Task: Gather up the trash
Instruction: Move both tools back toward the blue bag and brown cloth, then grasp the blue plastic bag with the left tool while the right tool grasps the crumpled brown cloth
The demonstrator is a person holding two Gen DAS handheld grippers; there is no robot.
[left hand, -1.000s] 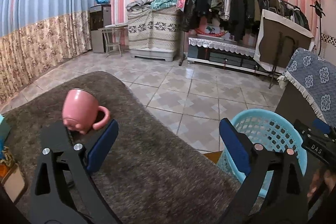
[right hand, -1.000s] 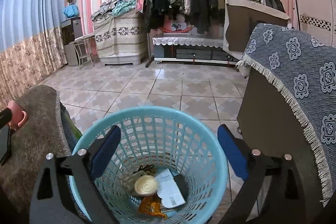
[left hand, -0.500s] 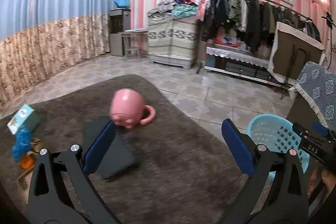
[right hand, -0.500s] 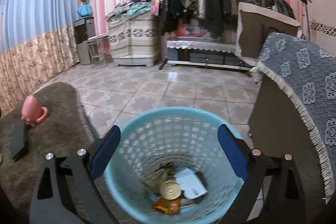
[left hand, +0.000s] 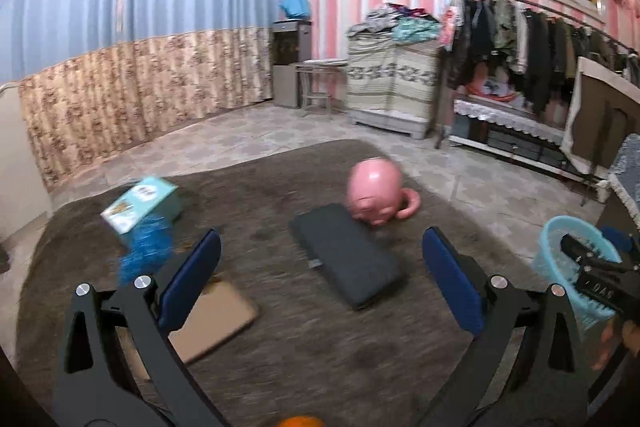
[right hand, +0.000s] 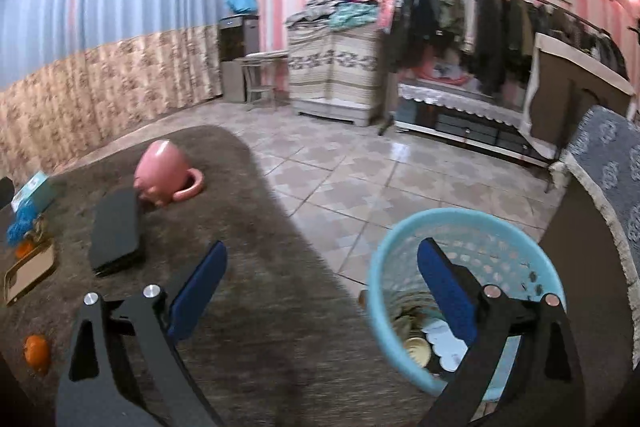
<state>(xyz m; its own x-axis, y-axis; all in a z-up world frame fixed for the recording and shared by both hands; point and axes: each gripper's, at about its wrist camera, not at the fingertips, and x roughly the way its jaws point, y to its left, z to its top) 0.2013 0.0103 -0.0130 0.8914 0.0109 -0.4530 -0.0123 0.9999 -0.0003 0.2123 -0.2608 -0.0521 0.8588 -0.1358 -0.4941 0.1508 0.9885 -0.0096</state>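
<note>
Left wrist view: left gripper (left hand: 322,269) spread wide and empty above a brown rug (left hand: 280,339). Between the blue pads, a flat black case (left hand: 346,259), its far end touching an overturned pink mug (left hand: 376,191). Far left on the rug, a teal carton (left hand: 140,205) tipped over a crumpled blue wrapper (left hand: 146,253); just nearer, a tan card (left hand: 216,323) partly hidden behind the left finger. At the bottom edge, a sliver of something orange (left hand: 298,421). Far right, off the rug, a pale blue basket (left hand: 568,267), half masked by the other tool.

Right wrist view: right gripper (right hand: 320,291) likewise wide open, gripping nothing, right finger over the basket (right hand: 384,267). Inside, a round tin lid (right hand: 416,347) and white paper (right hand: 444,341) already dropped. Left on the rug, the same mug (right hand: 164,179), case (right hand: 118,231), carton (right hand: 34,187) and wrapper (right hand: 20,223), plus a small orange fruit (right hand: 37,349) near the bottom left.

Likely remaining trash: wrapper, carton and card, all well apart from the basket. Wrapper probably feather-light, soft and crinkly, best pinched at a raised fold. Carton likely light, hollow and crushable, best taken gently across its narrow sides. Card thin and flat, hard to lift except at an edge.
</note>
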